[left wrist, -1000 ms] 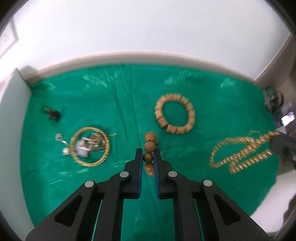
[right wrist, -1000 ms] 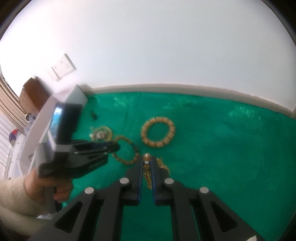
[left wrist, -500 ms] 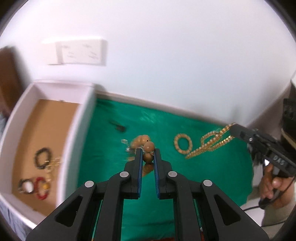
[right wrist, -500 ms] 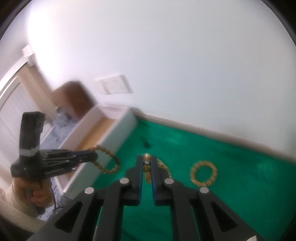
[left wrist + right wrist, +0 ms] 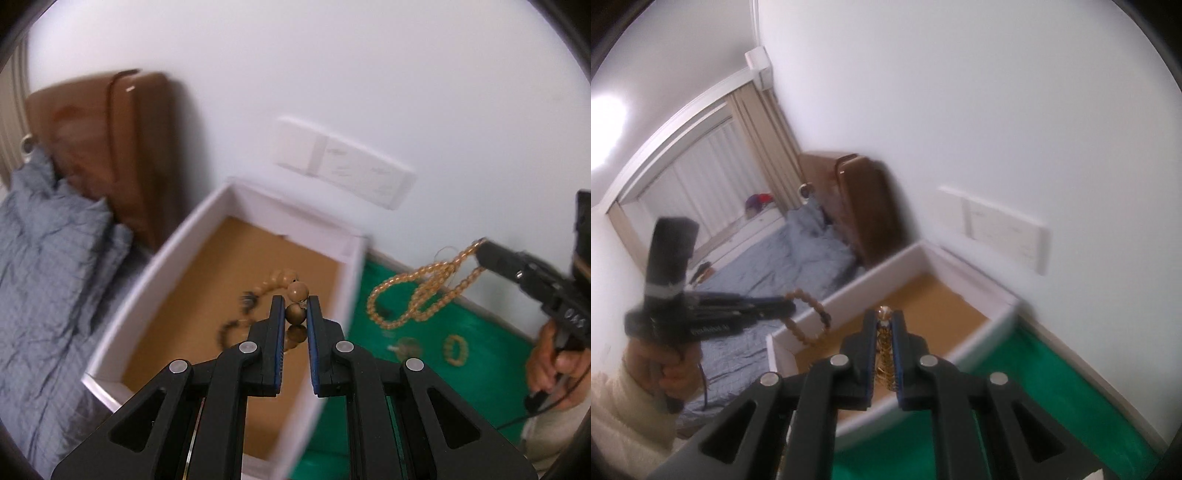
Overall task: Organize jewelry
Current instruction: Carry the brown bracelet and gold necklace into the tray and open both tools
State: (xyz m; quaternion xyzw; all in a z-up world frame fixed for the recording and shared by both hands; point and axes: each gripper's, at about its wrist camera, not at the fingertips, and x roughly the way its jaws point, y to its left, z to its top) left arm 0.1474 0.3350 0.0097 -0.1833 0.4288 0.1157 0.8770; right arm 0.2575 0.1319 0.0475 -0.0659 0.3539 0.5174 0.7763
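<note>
White walls [image 5: 997, 92], curtained window [image 5: 701, 177] (bright), grey bedding [image 5: 48, 258]

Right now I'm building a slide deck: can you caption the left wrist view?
Left hand-held gripper carries a wooden bead bracelet over the white box; right one dangles a gold chain.

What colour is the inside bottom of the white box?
Tan, like plain cardboard; the box floor shows best in the left wrist view.
</note>
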